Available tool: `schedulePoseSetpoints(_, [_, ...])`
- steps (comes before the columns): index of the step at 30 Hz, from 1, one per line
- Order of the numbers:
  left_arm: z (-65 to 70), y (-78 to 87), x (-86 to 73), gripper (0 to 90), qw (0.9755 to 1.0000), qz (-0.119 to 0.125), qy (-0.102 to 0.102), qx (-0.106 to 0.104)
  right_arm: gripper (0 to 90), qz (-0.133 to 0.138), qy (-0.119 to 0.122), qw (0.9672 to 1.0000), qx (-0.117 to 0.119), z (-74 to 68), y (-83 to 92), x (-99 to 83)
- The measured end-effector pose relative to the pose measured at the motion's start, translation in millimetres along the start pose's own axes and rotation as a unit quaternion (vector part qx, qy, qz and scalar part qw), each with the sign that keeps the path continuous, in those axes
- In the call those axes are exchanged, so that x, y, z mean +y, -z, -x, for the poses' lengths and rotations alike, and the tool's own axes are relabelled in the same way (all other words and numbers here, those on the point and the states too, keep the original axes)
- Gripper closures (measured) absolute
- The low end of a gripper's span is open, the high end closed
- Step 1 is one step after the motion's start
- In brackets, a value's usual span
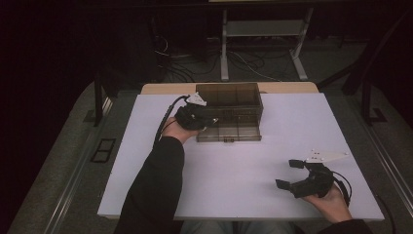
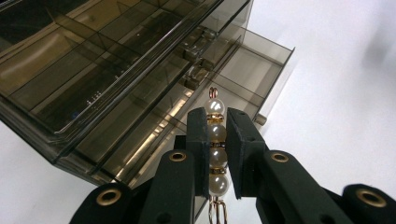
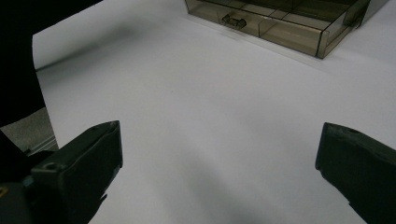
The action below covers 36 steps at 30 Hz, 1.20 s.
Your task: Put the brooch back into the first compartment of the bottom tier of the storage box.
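Left gripper (image 2: 217,140) clamped on a pearl string (image 2: 217,154), four beads pinched upright between its jaws, held above the open drawer (image 2: 254,70) of the smoky organiser (image 1: 229,105). Right gripper (image 1: 294,175) gaping wide, nothing in it, hovering over the white table (image 1: 234,165), well apart.

Dark room; white table (image 1: 292,122) lit; grey floor (image 1: 58,161), cables, metal stand legs (image 1: 224,53) behind.

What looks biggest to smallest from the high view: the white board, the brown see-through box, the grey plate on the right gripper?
1. White board
2. Brown see-through box
3. Grey plate
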<state>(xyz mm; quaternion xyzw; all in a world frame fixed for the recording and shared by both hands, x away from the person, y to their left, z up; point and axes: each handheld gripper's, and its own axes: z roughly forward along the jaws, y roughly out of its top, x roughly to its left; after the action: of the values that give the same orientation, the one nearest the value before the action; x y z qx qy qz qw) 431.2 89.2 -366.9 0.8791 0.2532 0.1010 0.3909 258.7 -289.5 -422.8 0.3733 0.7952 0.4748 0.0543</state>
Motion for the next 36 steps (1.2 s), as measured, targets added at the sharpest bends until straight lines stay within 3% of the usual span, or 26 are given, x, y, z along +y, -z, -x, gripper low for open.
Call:
schedulePoseSetpoints(14, [-5.6,-9.9,-4.0,79.1,1.0,-0.004,0.0,0.0,0.2,-0.002,0.001,1.0,0.0,0.6,1.0,-0.3])
schedulePoseSetpoints(36, [-9.3,-30.6,-12.2,79.1,0.9994,-0.033,0.001,-0.001,0.2,-0.005,0.001,1.0,0.0,0.0,0.3,-0.5])
